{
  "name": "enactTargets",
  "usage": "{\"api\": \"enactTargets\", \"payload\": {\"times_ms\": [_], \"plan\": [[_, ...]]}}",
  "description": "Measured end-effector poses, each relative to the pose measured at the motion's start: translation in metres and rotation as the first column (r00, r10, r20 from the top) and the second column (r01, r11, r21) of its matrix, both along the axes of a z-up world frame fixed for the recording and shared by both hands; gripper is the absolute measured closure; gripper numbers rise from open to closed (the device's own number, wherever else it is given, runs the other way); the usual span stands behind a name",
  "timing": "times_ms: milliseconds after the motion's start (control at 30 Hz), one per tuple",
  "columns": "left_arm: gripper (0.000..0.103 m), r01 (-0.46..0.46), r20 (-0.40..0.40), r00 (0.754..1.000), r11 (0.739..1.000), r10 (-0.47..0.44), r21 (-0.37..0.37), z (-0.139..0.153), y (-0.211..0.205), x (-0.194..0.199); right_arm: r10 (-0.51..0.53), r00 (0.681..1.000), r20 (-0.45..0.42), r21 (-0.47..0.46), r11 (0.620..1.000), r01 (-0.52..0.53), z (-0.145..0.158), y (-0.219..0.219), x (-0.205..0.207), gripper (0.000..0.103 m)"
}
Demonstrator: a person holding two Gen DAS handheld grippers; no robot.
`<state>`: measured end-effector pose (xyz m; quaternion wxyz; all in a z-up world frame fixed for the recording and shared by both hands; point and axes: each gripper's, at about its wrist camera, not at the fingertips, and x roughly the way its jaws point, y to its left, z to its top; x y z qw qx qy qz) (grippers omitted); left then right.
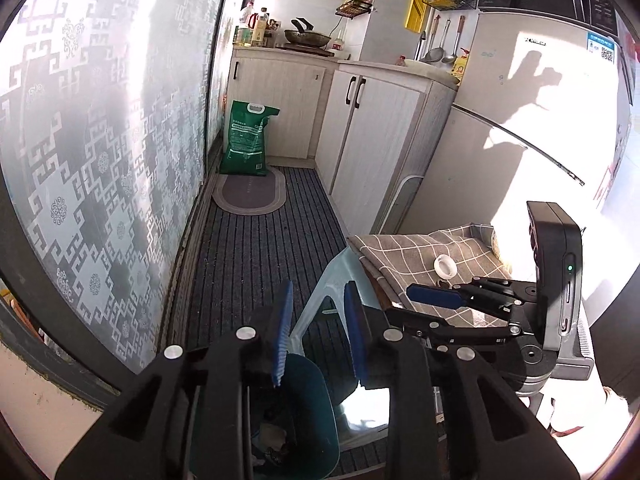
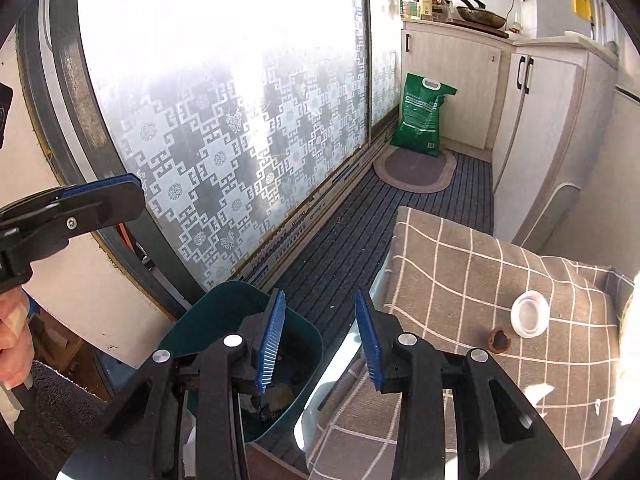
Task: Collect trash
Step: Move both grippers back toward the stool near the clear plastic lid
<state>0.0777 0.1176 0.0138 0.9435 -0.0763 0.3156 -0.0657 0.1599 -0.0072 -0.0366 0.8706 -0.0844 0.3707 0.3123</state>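
A narrow kitchen is shown. The left wall is taken up by a frosted sliding window with a geometric pattern, brightly backlit. The floor is covered by dark ribbed matting, with an oval mat at the far end. Pale wood cabinets and a refrigerator are lined along the right.

No legible text. Green sack at 11 o'clock: white print too small. Fridge sticker at 2 o'clock: QR code, lettering unreadable.

Harsh sunlight through the frosted window, blown-out glare, hard shadows on the fridge, fisheye-bent edges
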Motion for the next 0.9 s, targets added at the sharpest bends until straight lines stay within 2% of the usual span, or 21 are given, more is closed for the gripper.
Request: {"api": "enactTargets", "payload": {"times_ms": [467,733,900], "plan": [[0.069,0.105,-0.041,0.994,0.993,-0.103,0.053,-0.018,-0.075,0.034,-0.134,0.991,-0.01,-0.001,0.991,0.134,-0.006,-0.083,0.019,0.066],[0.066,0.185,-0.05,0.982,0.979,-0.181,0.09,-0.033,-0.118,0.051,-0.201,0.979,-0.042,0.009,0.979,0.201,-0.012,-0.136,0.027,0.066],[0.064,0.215,-0.089,0.974,0.972,-0.207,0.096,-0.047,-0.139,0.067,-0.233,0.97,-0.072,0.029,0.972,0.235,-0.017,-0.162,0.032,0.061]]}}
